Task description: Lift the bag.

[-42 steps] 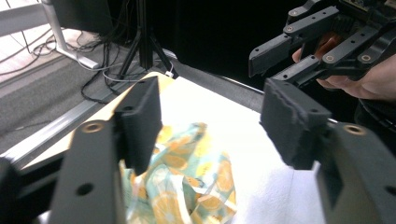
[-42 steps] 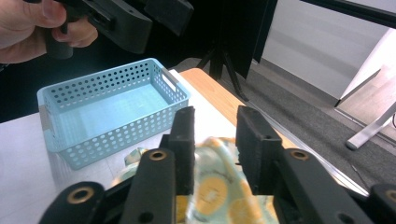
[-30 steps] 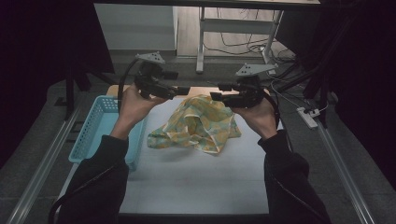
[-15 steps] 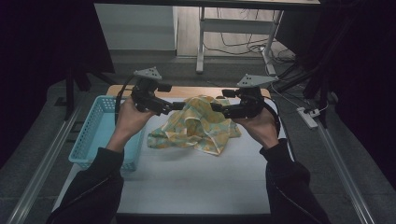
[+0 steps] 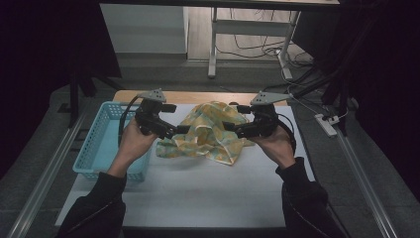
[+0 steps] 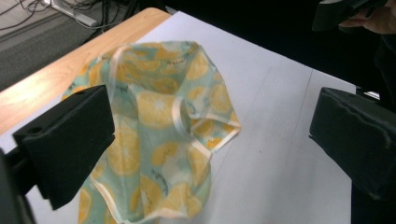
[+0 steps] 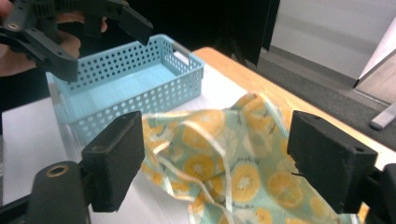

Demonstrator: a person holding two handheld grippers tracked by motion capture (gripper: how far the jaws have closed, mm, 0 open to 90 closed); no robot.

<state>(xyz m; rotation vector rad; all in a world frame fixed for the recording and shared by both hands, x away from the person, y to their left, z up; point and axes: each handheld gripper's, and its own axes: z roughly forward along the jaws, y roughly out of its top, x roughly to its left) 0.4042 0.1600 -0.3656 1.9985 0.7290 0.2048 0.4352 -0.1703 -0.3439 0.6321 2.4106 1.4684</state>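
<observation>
A thin cloth [image 5: 208, 135] printed with yellow lemon slices on pale green lies crumpled on the white table top [image 5: 198, 198]. My left gripper [image 5: 179, 130] is at its left edge and my right gripper [image 5: 230, 128] at its right edge, both pointing inward. The jaws of both have just been opening. In the left gripper view the cloth [image 6: 159, 121] lies ahead between the wide black pads [image 6: 70, 140], which do not press on it. In the right gripper view the cloth [image 7: 233, 163] also lies loose between the spread pads [image 7: 331, 158].
A light blue perforated basket [image 5: 99, 144] stands at the table's left side, also seen as the basket [image 7: 135, 84] behind the cloth. A wooden strip [image 5: 198, 96] borders the far edge. A metal rail [image 5: 361, 178] runs along the right; cables lie on the floor beyond.
Both hands have come down toward the table and their jaws have spread. The cloth, earlier stretched up between the grippers, now rests slack in a heap on the table.
</observation>
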